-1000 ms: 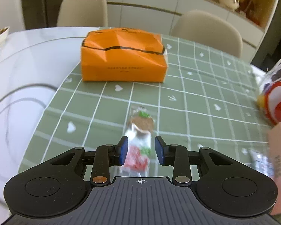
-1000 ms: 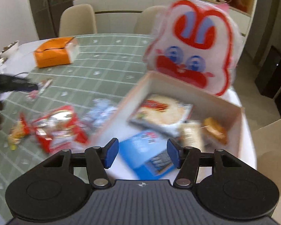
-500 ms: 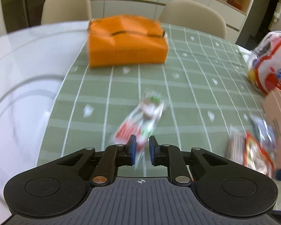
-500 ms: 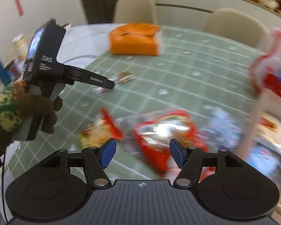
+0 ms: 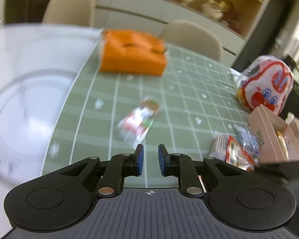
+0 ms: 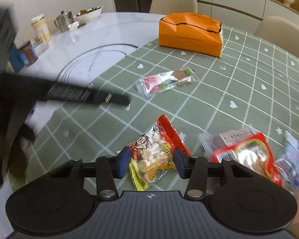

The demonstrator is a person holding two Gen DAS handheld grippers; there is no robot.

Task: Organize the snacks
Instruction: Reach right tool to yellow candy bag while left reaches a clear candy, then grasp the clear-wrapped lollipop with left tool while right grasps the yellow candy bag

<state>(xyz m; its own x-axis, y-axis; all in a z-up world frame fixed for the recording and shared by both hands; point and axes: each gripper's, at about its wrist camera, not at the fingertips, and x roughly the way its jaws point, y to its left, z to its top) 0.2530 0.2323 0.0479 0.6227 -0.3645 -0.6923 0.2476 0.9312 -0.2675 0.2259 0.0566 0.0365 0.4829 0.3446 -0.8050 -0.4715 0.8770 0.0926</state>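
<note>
My left gripper [image 5: 149, 160] is narrowly open and empty, held above the green mat. A clear red-and-white snack packet [image 5: 138, 120] lies just beyond its fingertips; it also shows in the right wrist view [image 6: 166, 80]. My right gripper [image 6: 150, 162] is open, its fingers on either side of a red-and-yellow cartoon snack bag [image 6: 156, 151] lying on the mat. A red foil packet [image 6: 247, 153] and a blue-white packet [image 6: 293, 159] lie to its right. The pink box [image 5: 273, 133] stands at the far right of the left wrist view.
An orange tissue box [image 6: 189, 33] stands at the back of the mat. A rabbit-face bag [image 5: 267, 83] stands behind the pink box. A kettle [image 6: 63, 21], cups and a bowl [image 6: 88, 14] are on the white table at the left. Chairs stand behind.
My left gripper has let go of the clear packet, opened slightly and pulled back. My right gripper has swung left from the pink box and now straddles the cartoon snack bag.
</note>
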